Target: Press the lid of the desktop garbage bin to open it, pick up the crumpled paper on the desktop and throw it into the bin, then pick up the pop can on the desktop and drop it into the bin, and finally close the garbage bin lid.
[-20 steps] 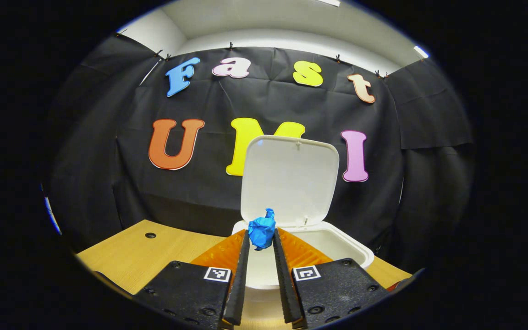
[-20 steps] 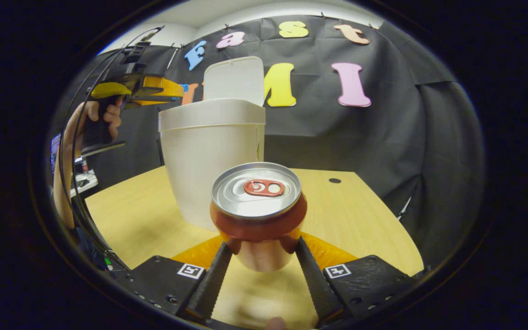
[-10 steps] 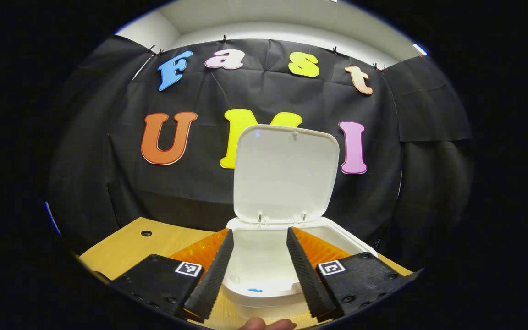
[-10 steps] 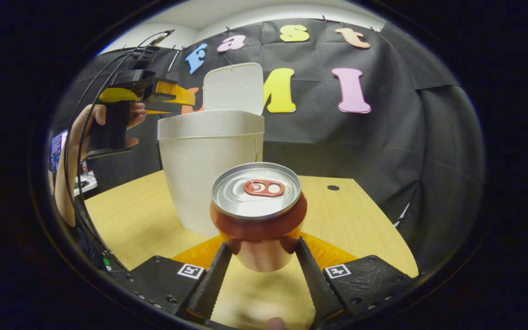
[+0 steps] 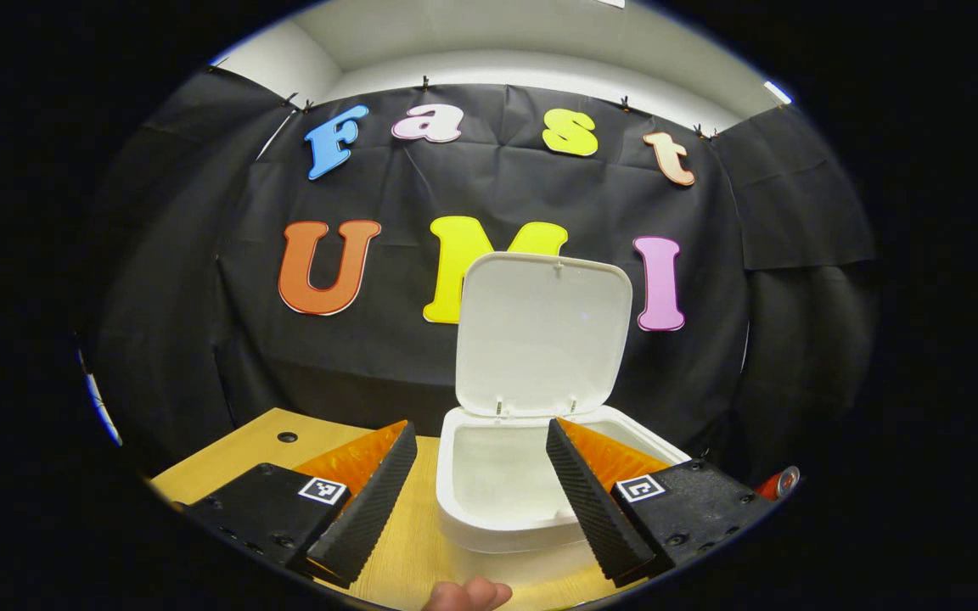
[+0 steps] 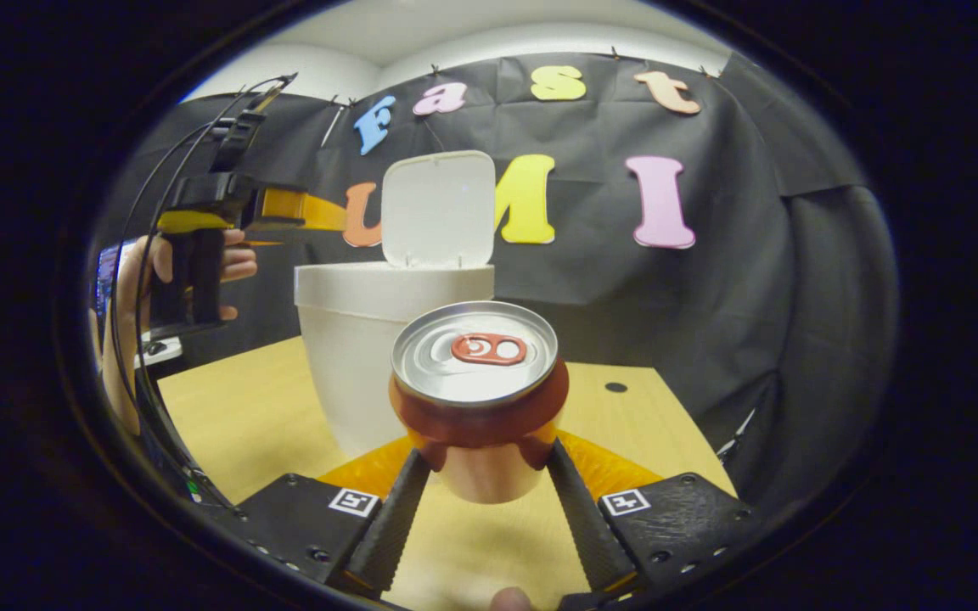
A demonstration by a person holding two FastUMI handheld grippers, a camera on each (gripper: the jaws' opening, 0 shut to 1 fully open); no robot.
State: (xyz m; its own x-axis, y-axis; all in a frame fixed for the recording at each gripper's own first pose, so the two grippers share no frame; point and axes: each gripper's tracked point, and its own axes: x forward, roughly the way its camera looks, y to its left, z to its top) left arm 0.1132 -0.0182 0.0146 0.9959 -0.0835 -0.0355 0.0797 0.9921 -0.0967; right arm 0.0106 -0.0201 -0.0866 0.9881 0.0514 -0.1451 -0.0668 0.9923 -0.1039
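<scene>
Pop can [image 6: 474, 399] upright, pinched in right claw [image 6: 482, 475] above the bench [image 6: 251, 407], just before the bin [image 6: 379, 339], likely staged for the drop. Lid [image 5: 542, 333] stands open. Left claw [image 5: 480, 475] wide, empty, over bin mouth.

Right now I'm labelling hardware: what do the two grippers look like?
The right gripper has ridged fingers on black blocks, each with a square marker. The left gripper is built the same; from farther off its yellow-and-black body has a pistol handle and thin black cables.
</scene>
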